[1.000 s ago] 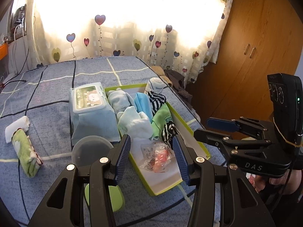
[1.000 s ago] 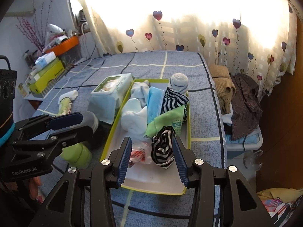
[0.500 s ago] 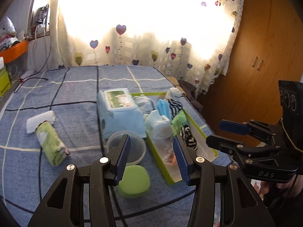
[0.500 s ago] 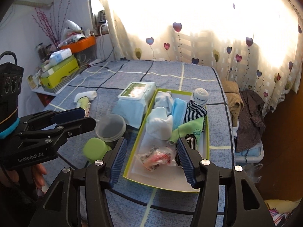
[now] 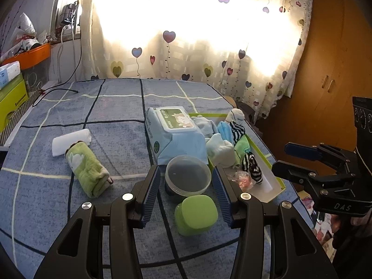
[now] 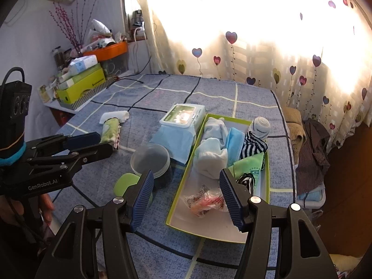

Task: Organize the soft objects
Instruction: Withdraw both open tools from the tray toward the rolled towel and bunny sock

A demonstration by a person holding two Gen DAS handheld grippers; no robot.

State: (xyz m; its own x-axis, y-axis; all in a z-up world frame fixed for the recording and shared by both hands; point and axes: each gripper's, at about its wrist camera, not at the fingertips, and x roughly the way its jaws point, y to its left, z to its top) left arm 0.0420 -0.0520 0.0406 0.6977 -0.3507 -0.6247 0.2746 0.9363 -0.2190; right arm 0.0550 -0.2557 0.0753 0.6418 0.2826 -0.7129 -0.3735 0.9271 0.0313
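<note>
A green-rimmed tray (image 6: 267, 193) on the blue checked bed holds several rolled socks and small cloths, among them a black-and-white striped sock (image 5: 252, 166) (image 6: 246, 179) and a clear packet with red contents (image 6: 204, 201). A rolled green towel (image 5: 87, 169) (image 6: 110, 131) and a white roll (image 5: 71, 140) (image 6: 114, 116) lie to the left on the bed. My left gripper (image 5: 186, 197) is open and empty, held above a lidded round tub (image 5: 187, 176). My right gripper (image 6: 187, 200) is open and empty, above the tray's near end.
A wet-wipes pack (image 5: 175, 132) (image 6: 182, 125) lies beside the tray. A green lidded jar (image 5: 196, 215) stands by the tub. Boxes and an orange bin (image 6: 107, 50) are on a shelf at left. Folded clothes (image 6: 309, 144) lie off the bed's right edge, near a wooden wardrobe (image 5: 337, 74).
Both grippers have pulled back and risen away from the tray. The right gripper let go of the striped sock, which now lies in the tray. The left view has swung left toward the towels.
</note>
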